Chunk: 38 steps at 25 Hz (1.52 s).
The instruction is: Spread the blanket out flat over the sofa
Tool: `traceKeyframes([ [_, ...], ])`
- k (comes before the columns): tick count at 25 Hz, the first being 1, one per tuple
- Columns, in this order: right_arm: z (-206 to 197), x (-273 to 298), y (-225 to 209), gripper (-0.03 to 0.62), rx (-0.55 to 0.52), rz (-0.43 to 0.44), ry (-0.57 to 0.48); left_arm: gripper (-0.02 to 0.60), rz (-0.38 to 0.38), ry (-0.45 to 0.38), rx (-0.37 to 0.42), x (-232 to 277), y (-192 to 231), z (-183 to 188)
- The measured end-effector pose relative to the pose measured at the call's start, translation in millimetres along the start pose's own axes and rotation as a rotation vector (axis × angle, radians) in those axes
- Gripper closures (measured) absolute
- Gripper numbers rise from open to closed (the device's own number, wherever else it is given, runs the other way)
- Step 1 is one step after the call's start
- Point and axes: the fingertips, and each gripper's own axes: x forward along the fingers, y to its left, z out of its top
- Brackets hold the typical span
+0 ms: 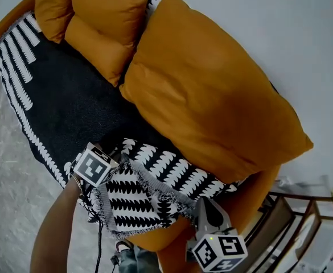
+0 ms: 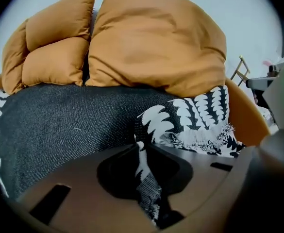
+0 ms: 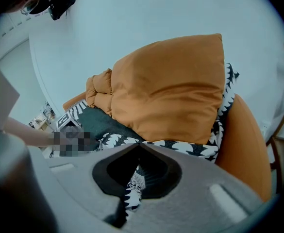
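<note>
Left claw (image 2: 141,149) and right claw (image 3: 138,149) each pinch the bunched, fringed edge of the blanket (image 1: 69,101): soft, limp, probably light, best gripped at corners.

Domestic living room, or a set dressed as one. Orange sofa (image 1: 256,198) straight ahead of the left gripper (image 2: 142,152) and right gripper (image 3: 138,147), piled with one large cushion (image 1: 206,90) and smaller cushions (image 1: 101,24) beyond the jaws. Black-and-white patterned blanket (image 1: 69,107) over the seat. Plain pale wall (image 1: 280,33) behind. Speckled grey floor (image 1: 12,186) left of the left gripper. Wooden furniture frame (image 1: 294,212) right of the right gripper.
</note>
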Motion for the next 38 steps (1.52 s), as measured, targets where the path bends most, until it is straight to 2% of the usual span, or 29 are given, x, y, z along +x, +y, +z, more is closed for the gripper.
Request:
traceKeyframes([
  [2,2,-3,-4,0.589,0.003,-0.015,-0.003,0.552,0.03,0.003,0.05,-2,-1,5],
  [5,5,-6,-8,0.589,0.006,-0.034,-0.011,0.565,0.046,-0.014,0.109,-5,-3,11],
  [13,8,-19,-4,0.589,-0.004,-0.046,-0.033,0.569,0.0,0.013,0.047,-31,-8,-2],
  [23,13,-39,2,0.589,-0.042,-0.052,-0.02,0.569,-0.011,-0.04,0.104,-78,-33,-2],
  [27,24,-18,-15,0.589,-0.021,-0.061,-0.027,0.569,-0.036,-0.044,0.118,-63,-35,12],
  [28,23,-1,-17,0.589,-0.002,-0.056,-0.018,0.569,-0.035,-0.029,0.129,-55,-27,15],
  [29,13,17,-8,0.589,0.044,-0.033,0.011,0.569,-0.027,0.021,0.143,-55,-12,5],
  [31,-26,55,31,0.589,0.182,0.044,0.109,0.569,-0.001,0.199,0.161,-73,27,-37],
  [32,-36,73,40,0.589,0.226,0.066,0.141,0.569,0.006,0.254,0.162,-74,42,-46],
  [35,-30,108,29,0.589,0.245,0.062,0.152,0.569,0.006,0.254,0.149,-53,58,-25],
  [38,-31,107,23,0.589,0.242,0.051,0.145,0.569,0.014,0.245,0.12,-55,50,-22],
])
